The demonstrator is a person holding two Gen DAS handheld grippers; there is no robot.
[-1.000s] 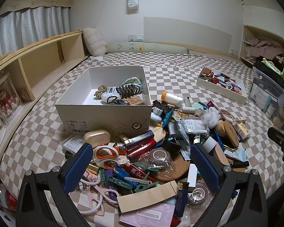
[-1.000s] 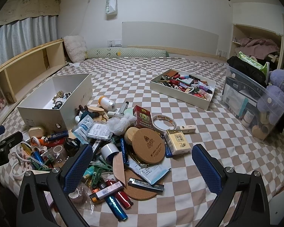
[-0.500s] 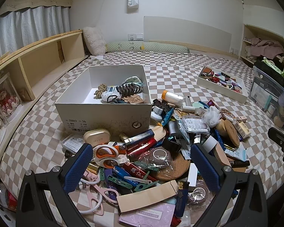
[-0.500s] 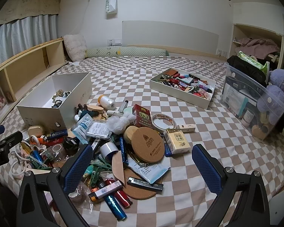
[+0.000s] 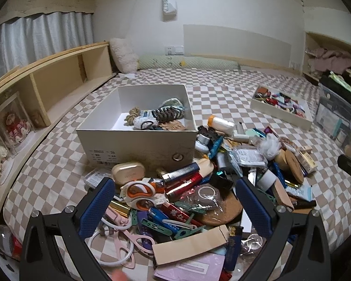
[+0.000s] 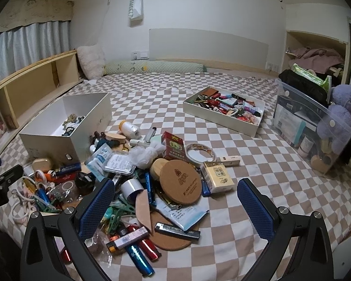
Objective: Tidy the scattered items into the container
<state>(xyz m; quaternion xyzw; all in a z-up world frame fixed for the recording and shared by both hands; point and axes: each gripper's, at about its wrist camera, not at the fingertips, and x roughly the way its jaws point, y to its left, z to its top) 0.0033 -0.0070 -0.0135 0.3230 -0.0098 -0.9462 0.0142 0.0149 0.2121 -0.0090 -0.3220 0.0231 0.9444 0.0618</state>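
Note:
A heap of small items (image 5: 199, 187) lies on the checked bedspread: orange scissors (image 5: 138, 190), lighters, clips, tape, cork coasters (image 6: 180, 181). Behind the heap's left end stands a white cardboard box (image 5: 138, 140) holding hair ties and a few accessories. My left gripper (image 5: 175, 206) hangs open just above the near side of the heap, empty. My right gripper (image 6: 175, 207) is open too, above the heap's right side near a black lighter (image 6: 176, 230), holding nothing.
A shallow white tray (image 6: 224, 113) filled with small items sits farther back on the right. A clear storage bin (image 6: 308, 128) with a purple plush toy stands at the right edge. Wooden shelving (image 5: 58, 86) runs along the left. Bare bedspread (image 6: 257, 164) lies right of the heap.
Both views have shifted only slightly; the grippers stay open and nothing in the heap has moved.

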